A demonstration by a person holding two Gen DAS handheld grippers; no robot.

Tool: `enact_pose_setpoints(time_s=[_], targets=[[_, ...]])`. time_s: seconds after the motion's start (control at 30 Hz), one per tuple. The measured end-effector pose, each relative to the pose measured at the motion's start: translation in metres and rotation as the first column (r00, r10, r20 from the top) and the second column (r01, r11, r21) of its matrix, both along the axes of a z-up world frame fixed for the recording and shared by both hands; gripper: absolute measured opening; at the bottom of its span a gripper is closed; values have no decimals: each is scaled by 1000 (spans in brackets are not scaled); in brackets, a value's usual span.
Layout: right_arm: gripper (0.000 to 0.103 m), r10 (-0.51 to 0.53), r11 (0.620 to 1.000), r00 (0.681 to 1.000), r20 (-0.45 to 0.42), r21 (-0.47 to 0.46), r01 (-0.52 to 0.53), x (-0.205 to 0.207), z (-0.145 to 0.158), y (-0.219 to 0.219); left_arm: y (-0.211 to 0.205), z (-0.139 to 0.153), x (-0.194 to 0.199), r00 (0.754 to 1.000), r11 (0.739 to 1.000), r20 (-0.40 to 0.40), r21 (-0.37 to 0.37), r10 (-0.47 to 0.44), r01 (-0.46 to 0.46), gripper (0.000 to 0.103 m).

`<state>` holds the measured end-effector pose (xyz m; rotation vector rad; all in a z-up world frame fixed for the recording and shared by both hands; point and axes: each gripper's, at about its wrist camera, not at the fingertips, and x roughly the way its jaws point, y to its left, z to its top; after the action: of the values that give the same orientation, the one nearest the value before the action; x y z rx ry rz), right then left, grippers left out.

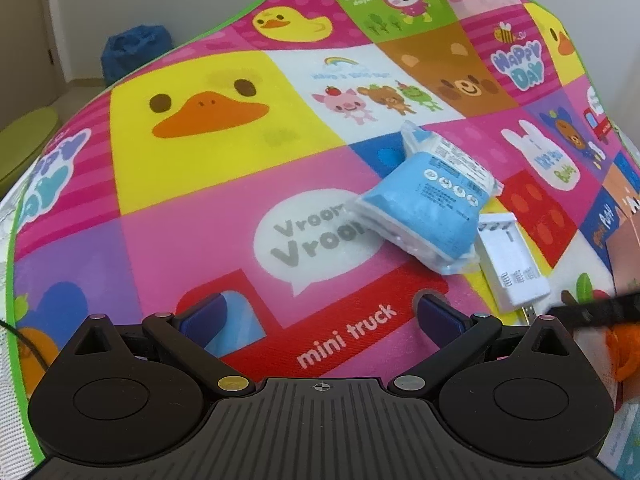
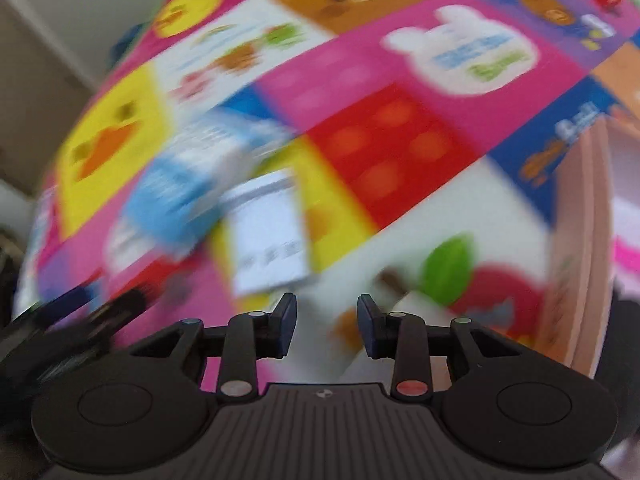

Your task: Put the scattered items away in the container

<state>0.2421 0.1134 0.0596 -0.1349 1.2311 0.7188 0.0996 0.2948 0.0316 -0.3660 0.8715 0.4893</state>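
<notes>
From the left wrist, our left gripper (image 1: 320, 316) hangs spread and empty above the play mat (image 1: 208, 208); the blue packet (image 1: 426, 204) lies ahead, overlapping the white charger (image 1: 510, 268).

From the right wrist, all blurs; our right gripper (image 2: 327, 326) looks nearly closed, pinching nothing visible, the pink container (image 2: 580, 240) at right.

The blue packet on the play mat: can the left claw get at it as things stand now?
Probably yes. The left claw is open and empty, and only bare mat lies between it and the blue packet.
</notes>
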Motion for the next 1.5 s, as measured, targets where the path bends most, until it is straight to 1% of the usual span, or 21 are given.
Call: enact_pose_setpoints(time_s=[0.07,0.13,0.2,0.27,0.3,0.37,0.47,0.5,0.53,0.63,0.67,0.73,0.8,0.87,0.97,1.07,1.13,1.2,1.33,1.4,1.5], targets=[[34,20,999,998,64,24,-22,-16,16,-6,1,0,0,1000,1000,0,-1,0,0,103],[34,60,998,977,204,-11,-59,-32,35,-14,1,0,0,1000,1000,1,-1,-3,3,103],[44,149,986,916,373,-123,-111,-54,46,-18,1,0,0,1000,1000,2,-1,-5,5,103],[48,235,964,852,467,-227,-142,-73,48,-25,0,2,-1,1000,1000,5,1,-6,6,103],[49,258,956,840,476,-254,-149,-78,46,-28,0,3,-1,1000,1000,7,4,-7,7,103],[49,288,943,840,459,-286,-167,-86,39,-32,-2,4,-1,1000,1000,7,8,-11,11,103],[45,266,943,826,497,-310,-117,-83,31,-28,-5,4,-1,1000,1000,4,16,-18,18,103],[32,259,941,813,522,-328,-89,-76,27,-21,-6,4,0,1000,1000,0,21,-20,20,103],[28,278,932,795,539,-351,-88,-69,22,-13,-7,3,0,1000,999,-3,25,-23,23,103],[27,399,876,732,552,-465,-126,-45,-3,15,-8,0,2,999,999,-16,30,-28,29,103],[27,419,859,731,539,-496,-127,-36,-12,20,-7,-1,3,999,999,-20,31,-29,30,103],[27,431,836,764,481,-531,-138,-15,-28,25,-8,-2,4,999,999,-20,28,-41,42,103],[27,422,835,787,450,-532,-143,-5,-34,20,-11,-1,5,997,996,-10,22,-83,83,103],[27,382,854,816,433,-502,-134,-6,-32,13,-17,0,7,993,992,-8,37,-120,120,103],[26,300,898,882,362,-420,-133,-21,-25,-2,-25,-2,10,990,986,-36,87,-138,141,103],[26,263,926,919,293,-343,-156,-48,-19,-13,-25,-2,9,990,987,-36,81,-138,140,103],[26,247,954,946,211,-223,-199,-65,-9,-21,-25,0,7,990,986,-26,82,-142,144,103],[26,236,967,951,202,-146,-209,-82,6,-29,-27,2,7,988,984,-23,97,-150,152,103],[31,155,987,947,282,-80,-138,-104,37,-61,-31,3,7,986,981,-21,99,-165,166,103],[39,84,996,948,307,-67,-66,-102,43,-81,-35,5,7,984,977,-17,114,-179,180,103],[39,3,993,941,339,-116,38,-105,36,-109,-40,9,5,981,972,-8,140,-192,191,103]])
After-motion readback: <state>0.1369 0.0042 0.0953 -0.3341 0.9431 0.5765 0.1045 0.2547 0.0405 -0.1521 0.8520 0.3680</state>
